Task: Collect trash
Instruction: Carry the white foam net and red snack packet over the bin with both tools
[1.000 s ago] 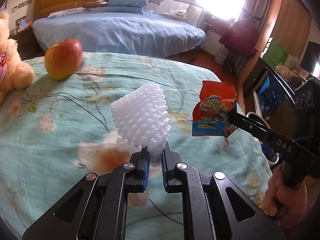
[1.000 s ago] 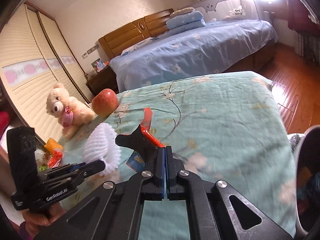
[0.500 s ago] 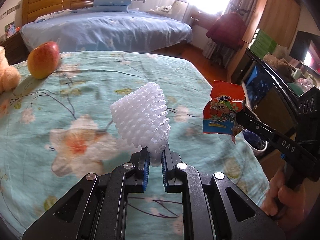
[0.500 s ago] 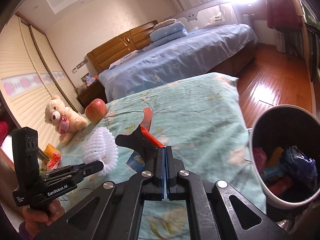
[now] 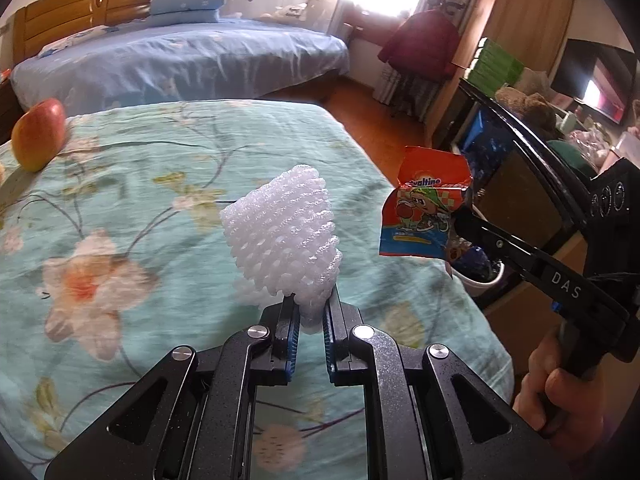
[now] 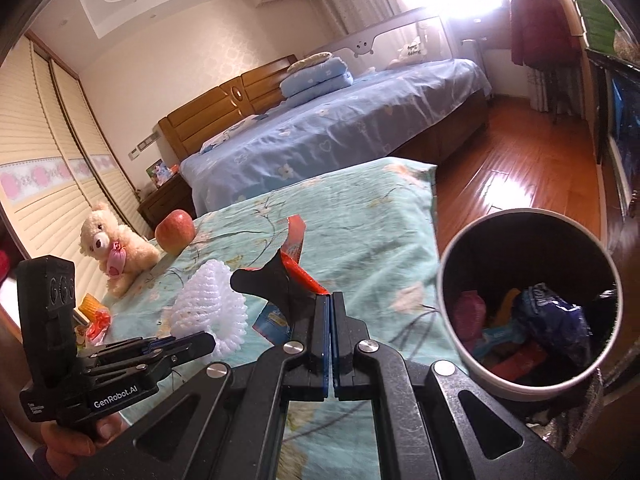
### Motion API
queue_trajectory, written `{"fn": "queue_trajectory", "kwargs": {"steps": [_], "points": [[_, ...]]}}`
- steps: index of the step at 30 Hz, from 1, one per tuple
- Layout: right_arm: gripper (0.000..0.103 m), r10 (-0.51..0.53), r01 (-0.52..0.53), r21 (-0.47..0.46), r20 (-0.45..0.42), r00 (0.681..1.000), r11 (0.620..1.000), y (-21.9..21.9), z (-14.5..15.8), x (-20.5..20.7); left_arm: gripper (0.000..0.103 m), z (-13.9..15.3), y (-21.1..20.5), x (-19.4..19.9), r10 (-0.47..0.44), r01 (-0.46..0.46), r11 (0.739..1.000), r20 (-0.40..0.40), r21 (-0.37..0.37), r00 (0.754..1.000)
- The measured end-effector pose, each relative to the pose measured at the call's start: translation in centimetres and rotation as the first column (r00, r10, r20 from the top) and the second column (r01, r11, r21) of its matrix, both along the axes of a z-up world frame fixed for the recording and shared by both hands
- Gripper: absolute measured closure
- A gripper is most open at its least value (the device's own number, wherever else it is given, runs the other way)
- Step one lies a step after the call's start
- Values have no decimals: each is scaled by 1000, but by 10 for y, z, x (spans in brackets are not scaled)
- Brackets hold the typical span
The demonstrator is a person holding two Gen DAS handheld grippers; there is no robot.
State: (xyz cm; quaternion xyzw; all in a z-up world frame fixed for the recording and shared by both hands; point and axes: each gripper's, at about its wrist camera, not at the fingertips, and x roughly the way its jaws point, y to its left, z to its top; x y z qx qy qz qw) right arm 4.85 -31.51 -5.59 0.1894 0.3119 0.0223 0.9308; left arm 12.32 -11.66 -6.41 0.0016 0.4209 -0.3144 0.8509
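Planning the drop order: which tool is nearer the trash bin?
Right. The right tool, shut on the snack wrapper, is beside the bin's rim. The left tool, holding the foam net, sits farther out over the bed.

The right gripper [image 6: 330, 300] has its jaws pressed together on the edge of a red snack wrapper [image 6: 297, 246], which stands up from them over the bed with the teal floral cover [image 6: 360, 232]. To the left, the left gripper [image 6: 200, 342], held in a hand [image 6: 76, 444], grips a white foam fruit net [image 6: 210, 306]. A round trash bin [image 6: 528, 380] stands beside the bed on the right (it already holds crumpled wrappers, one dark blue). Farther back on the cover lie an apple [image 6: 175, 231] and a teddy bear [image 6: 112, 246].
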Motion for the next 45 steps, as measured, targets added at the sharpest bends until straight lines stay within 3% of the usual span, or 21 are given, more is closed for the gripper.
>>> {"fn": "queue_trajectory", "kwargs": {"steps": [45], "points": [[103, -245, 245, -6, -14, 969, 970, -93, -10, -62, 94, 9, -105, -28, -188, 187, 982, 15, 32, 982]]}}
